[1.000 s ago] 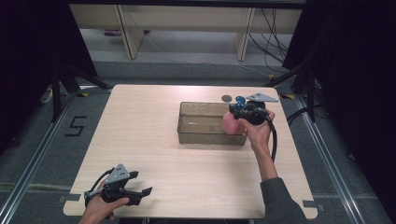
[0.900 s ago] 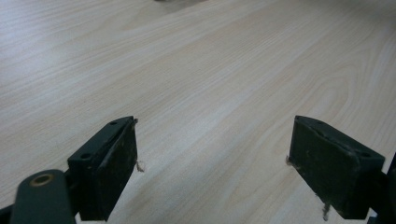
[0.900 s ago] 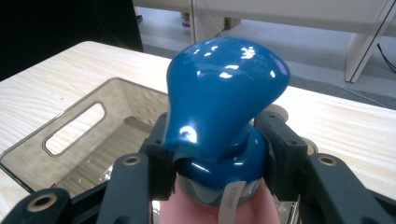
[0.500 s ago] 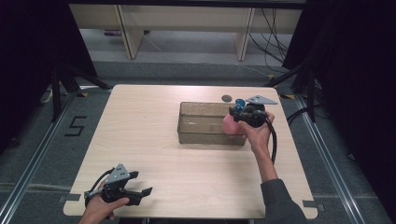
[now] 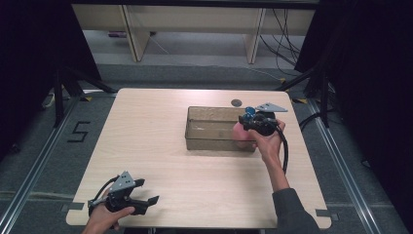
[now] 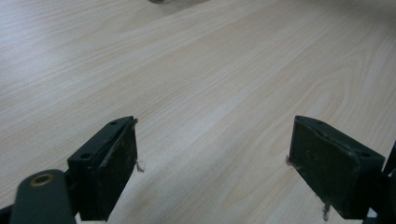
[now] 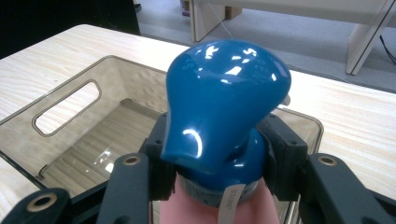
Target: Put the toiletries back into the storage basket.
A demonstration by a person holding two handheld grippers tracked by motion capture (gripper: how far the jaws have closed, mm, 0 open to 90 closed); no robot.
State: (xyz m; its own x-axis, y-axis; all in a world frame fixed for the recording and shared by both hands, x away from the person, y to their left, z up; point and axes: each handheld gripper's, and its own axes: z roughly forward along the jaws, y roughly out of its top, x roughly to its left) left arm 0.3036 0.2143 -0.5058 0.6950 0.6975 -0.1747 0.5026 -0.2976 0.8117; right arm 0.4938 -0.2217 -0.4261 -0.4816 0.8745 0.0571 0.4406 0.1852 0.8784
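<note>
Now right gripper (image 7: pixel 219 177) clamps blue-topped pink bottle (image 7: pixel 224 116) over clear bin (image 7: pixel 65 107).

Tabletop (image 5: pixel 160 146): pale wood-grain laminate, rounded corners, a small dark round fitting (image 5: pixel 236 102) near its far edge. Floor (image 5: pixel 39 146): grey carpet, crossed by metal rails (image 5: pixel 341 161) on both sides of the tabletop; a black "5" marking (image 5: pixel 78 131) at left. Furniture: light wooden shelving (image 5: pixel 190 29) along the far side, upright panels reaching the floor. Black cables (image 5: pixel 287 34) hang at far right. Black drapes (image 5: pixel 370 73) at both sides. Dark stand legs (image 5: pixel 65 85) at left. Lighting: even, from overhead.
</note>
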